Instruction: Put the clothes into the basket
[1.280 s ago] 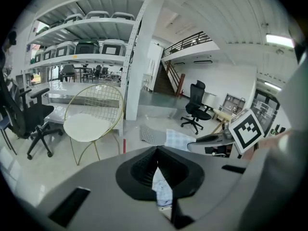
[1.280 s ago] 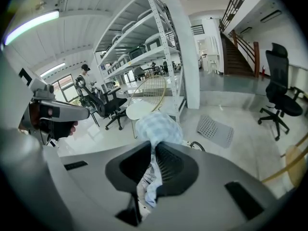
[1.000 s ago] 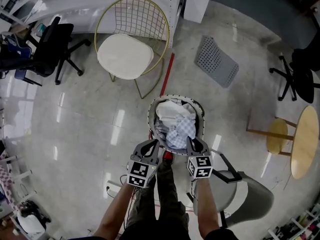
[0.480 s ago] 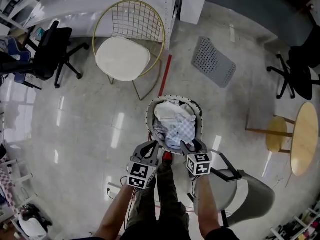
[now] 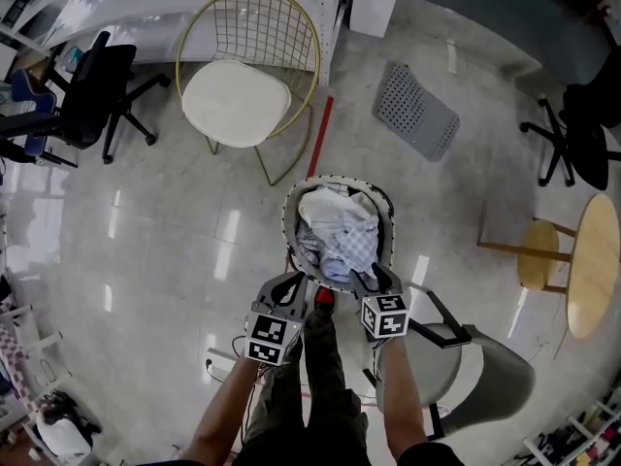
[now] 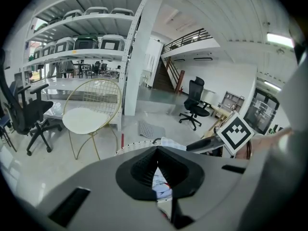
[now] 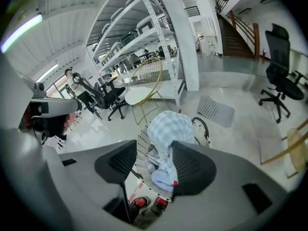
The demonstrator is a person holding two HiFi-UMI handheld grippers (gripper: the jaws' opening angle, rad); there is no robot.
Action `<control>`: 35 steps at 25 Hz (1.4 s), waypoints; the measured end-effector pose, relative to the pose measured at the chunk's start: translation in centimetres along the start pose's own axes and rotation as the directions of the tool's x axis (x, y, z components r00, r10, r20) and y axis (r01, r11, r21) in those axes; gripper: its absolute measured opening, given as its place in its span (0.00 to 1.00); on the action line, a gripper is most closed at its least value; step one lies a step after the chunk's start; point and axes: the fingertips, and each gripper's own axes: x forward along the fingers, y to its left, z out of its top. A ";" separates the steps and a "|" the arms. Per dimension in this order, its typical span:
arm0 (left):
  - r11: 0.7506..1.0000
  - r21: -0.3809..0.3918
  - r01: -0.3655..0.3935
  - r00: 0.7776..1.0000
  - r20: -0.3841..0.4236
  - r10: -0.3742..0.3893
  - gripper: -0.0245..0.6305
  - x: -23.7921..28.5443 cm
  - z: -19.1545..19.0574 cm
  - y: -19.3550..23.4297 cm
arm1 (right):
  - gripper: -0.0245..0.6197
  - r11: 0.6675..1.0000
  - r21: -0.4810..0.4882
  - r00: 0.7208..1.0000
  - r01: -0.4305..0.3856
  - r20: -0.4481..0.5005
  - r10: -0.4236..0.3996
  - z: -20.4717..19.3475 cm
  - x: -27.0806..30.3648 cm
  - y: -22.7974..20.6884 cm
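Observation:
A round white mesh basket [image 5: 291, 214] stands on the floor just ahead of my feet, piled with clothes. A white garment [image 5: 330, 207] lies at the back and a blue checked cloth [image 5: 357, 246] at the front. My right gripper [image 5: 375, 278] hovers over the near rim, open, its jaws having just been opening. In the right gripper view the checked cloth [image 7: 166, 134] shows in the gap of the right gripper [image 7: 155, 148], slumped on the pile and brushing one pad, not pinched. My left gripper [image 5: 291, 282] is beside the near left rim, shut and empty [image 6: 157, 150].
A gold wire chair with a white cushion [image 5: 238, 100] stands beyond the basket. A grey perforated panel [image 5: 417, 115] lies on the floor. Black office chairs stand far left [image 5: 92, 85] and far right [image 5: 582, 134]. A grey chair [image 5: 485, 377] is close at my right, round wooden tables [image 5: 592, 270] beyond.
The right gripper's jaws have spread apart and it has dipped a little toward the basket. The checked cloth now rests on the pile. The left gripper has stayed put.

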 end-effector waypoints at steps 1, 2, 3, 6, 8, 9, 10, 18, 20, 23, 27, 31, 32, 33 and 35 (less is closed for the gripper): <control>1.000 -0.001 0.002 1.000 0.000 -0.002 0.05 0.1 -0.1 0.0 | 0.40 1.000 0.000 1.000 0.004 0.003 -0.004 0.0 0.1 -0.1; 1.000 -0.001 0.002 1.000 0.000 -0.002 0.05 0.2 -0.2 0.1 | 0.40 1.000 0.000 1.000 0.007 0.006 -0.007 0.0 0.2 -0.1; 1.000 0.000 0.003 1.000 -0.002 -0.003 0.05 0.3 -0.3 0.2 | 0.40 1.000 0.002 1.000 0.009 0.009 -0.009 0.0 0.3 -0.2; 1.000 -0.001 0.006 1.000 -0.018 -0.006 0.05 0.3 -0.6 0.1 | 0.40 1.000 0.004 1.000 0.013 0.014 -0.013 0.1 0.3 -0.2; 1.000 0.003 0.006 1.000 -0.020 -0.006 0.05 0.3 -0.5 0.2 | 0.40 1.000 0.002 1.000 0.012 0.023 -0.012 0.5 0.2 -0.1; 1.000 0.006 0.006 1.000 -0.013 -0.006 0.05 0.3 -0.2 0.3 | 0.40 1.000 0.001 0.999 0.012 0.030 -0.012 0.9 0.1 -0.1; 1.000 0.009 0.006 1.000 -0.004 -0.006 0.05 0.3 0.3 0.4 | 0.40 1.000 -0.001 0.999 0.013 0.039 -0.013 1.3 0.0 0.0; 0.999 0.051 0.018 0.999 0.034 -0.020 0.05 -0.6 4.3 -0.2 | 0.40 0.999 -0.018 0.990 0.049 0.133 -0.046 6.0 -3.1 0.3; 0.997 0.069 0.026 0.998 0.052 -0.030 0.05 -0.8 5.9 -0.4 | 0.40 0.998 -0.023 0.984 0.061 0.167 -0.056 7.7 -4.1 0.4; 0.996 0.085 0.038 0.996 0.077 -0.044 0.05 -1.4 7.7 -1.1 | 0.40 0.997 -0.024 0.974 0.074 0.216 -0.067 9.7 -6.0 0.7; 0.993 0.108 0.038 0.992 0.113 -0.051 0.05 -3.0 10.0 -1.9 | 0.40 0.995 -0.021 0.951 0.101 0.297 -0.091 12.2 -9.4 1.1; 0.990 0.136 0.033 0.986 0.159 -0.055 0.05 -5.3 12.6 -2.4 | 0.40 0.991 -0.020 0.921 0.132 0.373 -0.115 14.4 -13.1 1.8; 0.989 0.143 0.031 0.983 0.174 -0.056 0.05 -6.0 13.3 -2.6 | 0.39 0.991 -0.018 0.912 0.136 0.393 -0.118 15.0 -14.0 2.0; 0.988 0.150 0.029 0.981 0.187 -0.057 0.05 -6.6 14.0 -2.7 | 0.37 0.990 -0.016 0.903 0.139 0.412 -0.121 15.6 -14.8 2.3; 0.986 0.167 0.027 0.976 0.211 -0.063 0.05 -7.7 15.4 -3.1 | 0.34 0.988 -0.014 0.886 0.151 0.446 -0.129 16.5 -16.5 3.0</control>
